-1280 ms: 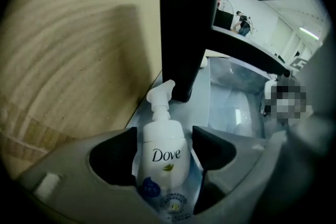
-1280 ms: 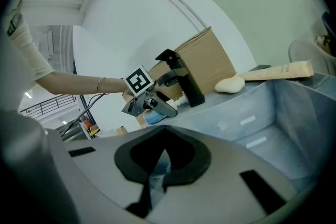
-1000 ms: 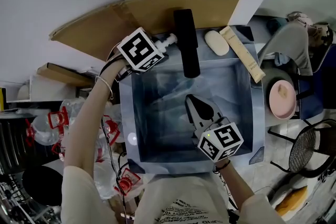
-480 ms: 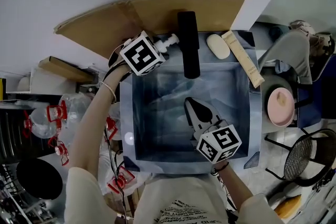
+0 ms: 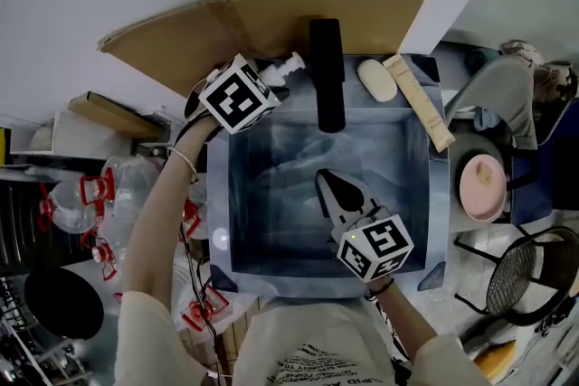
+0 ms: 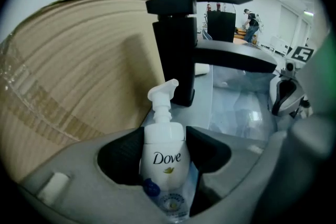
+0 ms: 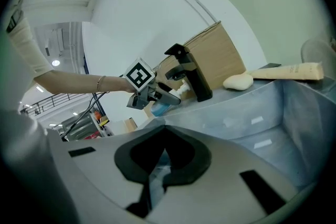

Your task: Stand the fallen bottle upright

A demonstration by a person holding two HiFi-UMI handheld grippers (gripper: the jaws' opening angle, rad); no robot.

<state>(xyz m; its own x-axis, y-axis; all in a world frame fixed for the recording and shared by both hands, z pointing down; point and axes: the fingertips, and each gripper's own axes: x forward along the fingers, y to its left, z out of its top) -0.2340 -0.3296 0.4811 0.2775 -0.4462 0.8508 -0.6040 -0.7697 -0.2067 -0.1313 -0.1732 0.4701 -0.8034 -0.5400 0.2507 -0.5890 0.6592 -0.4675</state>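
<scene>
A white Dove pump bottle [image 6: 164, 155] sits between the black pads of my left gripper [image 6: 164, 136], which is shut on its body. In the head view the left gripper [image 5: 271, 81] is at the sink's back left corner, and only the bottle's pump [image 5: 289, 64] pokes out past the marker cube. The right gripper view shows the bottle [image 7: 167, 104] held at a slant, with its pump toward the black faucet [image 7: 191, 73]. My right gripper [image 5: 328, 180] hangs over the sink basin, shut and holding nothing.
The steel sink [image 5: 217, 221] has the black faucet [image 5: 326, 77] at its back rim. A soap bar [image 5: 374, 79] and a beige tube [image 5: 418, 99] lie at the back right. Cardboard [image 5: 253, 23] leans on the wall behind. A pink bowl [image 5: 479, 185] is right, plastic bottles [image 5: 81, 194] left.
The left gripper has tipped a little with the bottle still in it. The right gripper has kept its place over the basin.
</scene>
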